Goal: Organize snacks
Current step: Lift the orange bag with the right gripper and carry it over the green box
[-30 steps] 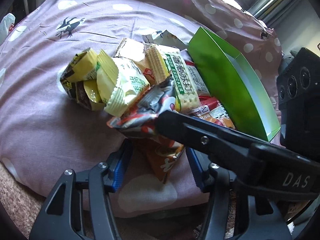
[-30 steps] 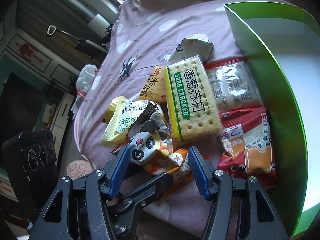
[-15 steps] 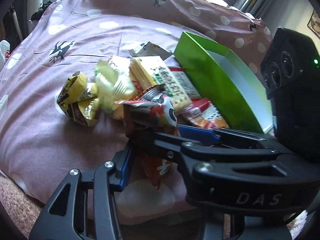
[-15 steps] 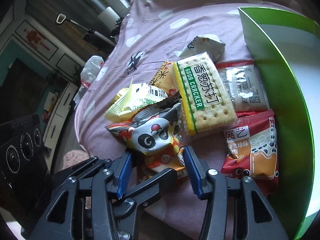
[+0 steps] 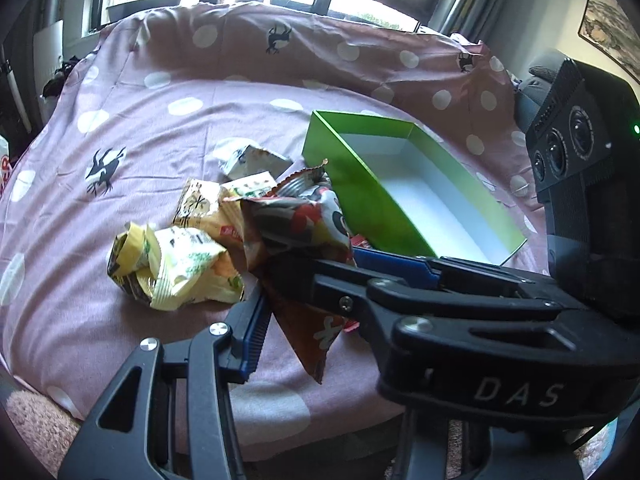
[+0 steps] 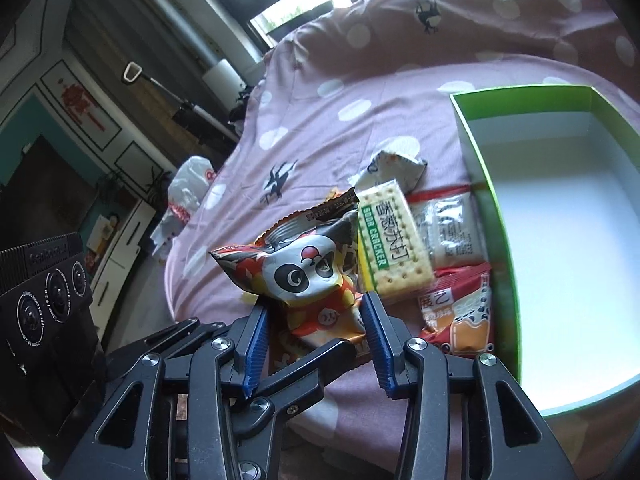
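Observation:
A panda snack bag (image 6: 310, 276) is lifted above the snack pile; it also shows in the left wrist view (image 5: 298, 236). My right gripper (image 6: 314, 338) has its blue pads against the bag's lower sides. My left gripper (image 5: 304, 312) crosses under the right one, its pad against the bag's other side. An empty green box (image 5: 416, 200) with a white inside lies right of the pile, and shows in the right wrist view (image 6: 556, 208). A soda cracker pack (image 6: 390, 240) and a red-orange bag (image 6: 460, 312) lie beside the box.
Yellow snack bags (image 5: 176, 272) lie left of the pile on the pink dotted bedspread (image 5: 140, 128). A silver packet (image 5: 252, 160) lies behind. Windows are beyond the bed. A white plastic bag (image 6: 188, 192) sits off the bed's left edge.
The panda bag has been lifted up off the pile, and both cameras have risen and tilted up so the box's inside shows.

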